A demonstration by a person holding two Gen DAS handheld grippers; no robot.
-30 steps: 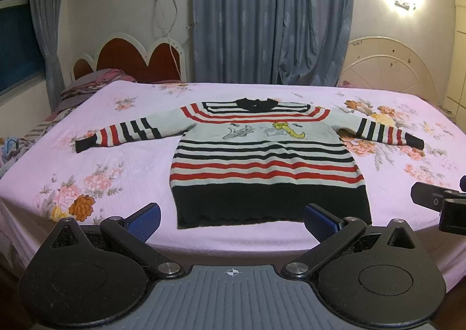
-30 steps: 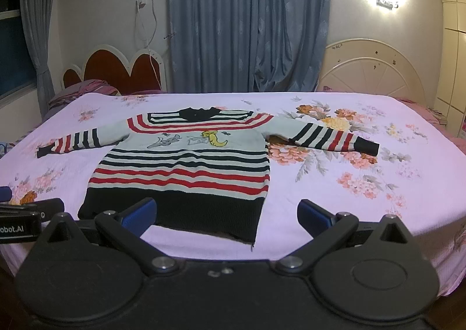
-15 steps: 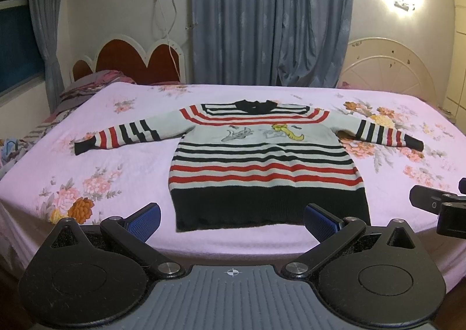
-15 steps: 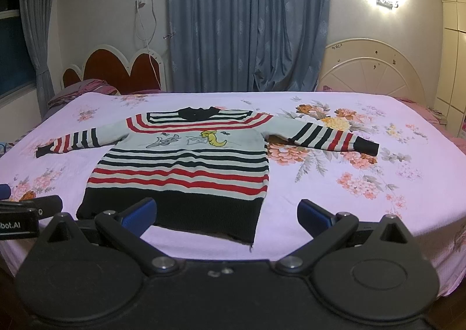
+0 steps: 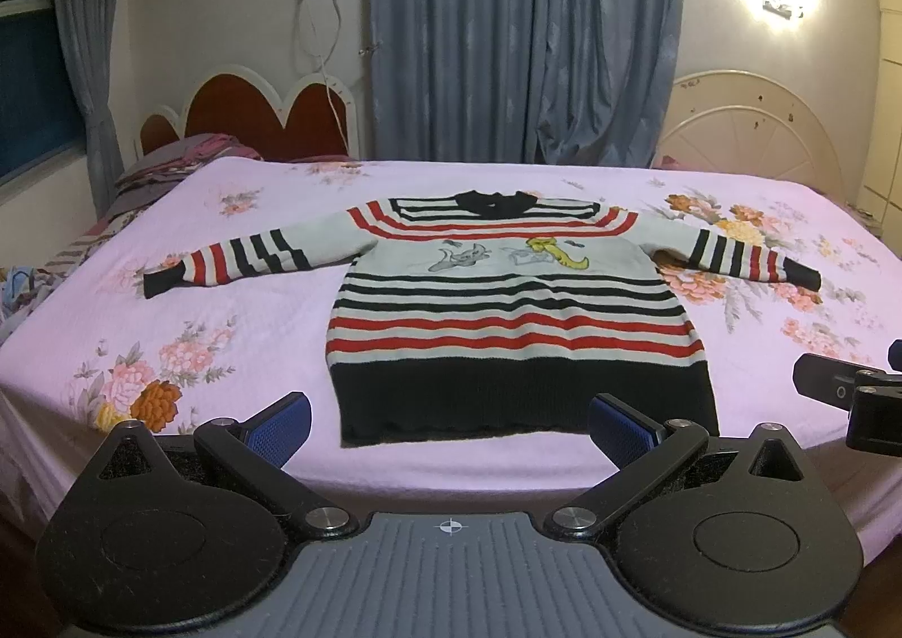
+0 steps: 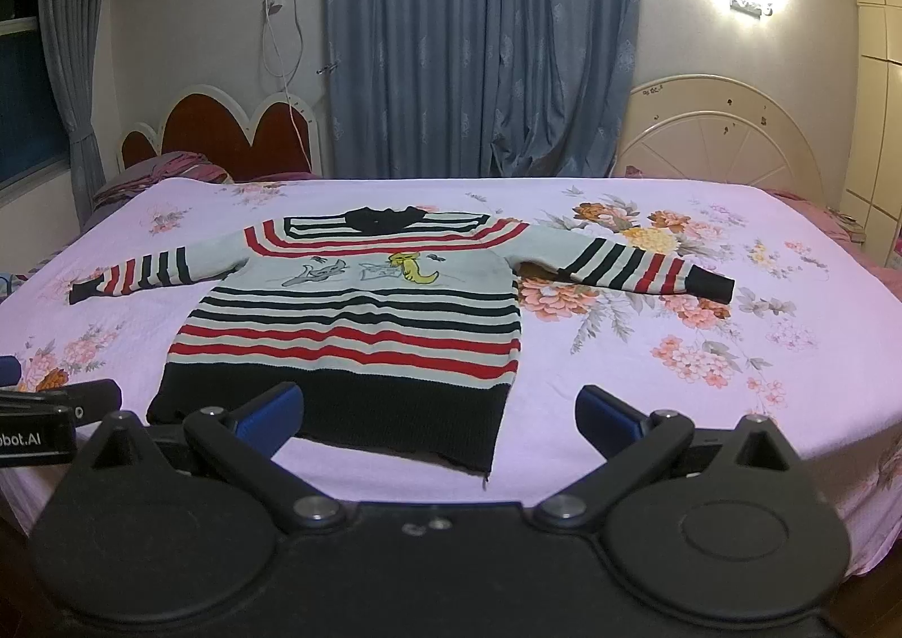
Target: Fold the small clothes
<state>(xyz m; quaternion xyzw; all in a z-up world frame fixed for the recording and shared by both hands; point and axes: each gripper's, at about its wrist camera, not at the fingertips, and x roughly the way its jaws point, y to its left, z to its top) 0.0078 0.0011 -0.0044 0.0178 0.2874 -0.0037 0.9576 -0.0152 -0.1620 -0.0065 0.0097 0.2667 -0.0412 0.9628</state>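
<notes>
A striped sweater [image 5: 513,311] is lying flat and face up on the bed [image 5: 169,311], its black hem nearest the cameras, its black collar farthest away, and both sleeves spreading out to the sides. The left gripper [image 5: 451,426] is hovering just short of the near edge of the bed, level and pointing straight along the sweater's body; its jaws are standing wide apart with nothing between them, and the hem is showing in the gap between the two blue pads [image 5: 282,426], apart from both. The right gripper [image 6: 437,412] is hanging beside it, likewise spread wide and holding nothing; from its view the sweater is sitting to the left of centre, with the hem's right corner lying between its fingers and the left blue fingertip [image 6: 270,410] overlapping the black band in the picture, though whether it is touching the cloth cannot be told. Each gripper is showing at the edge of the other's view, so the two are hovering side by side at about the same height, near each other but not touching. The sweater's right sleeve [image 6: 637,266] is resting on the flowered pink sheet [image 6: 704,356], well beyond the right gripper.
</notes>
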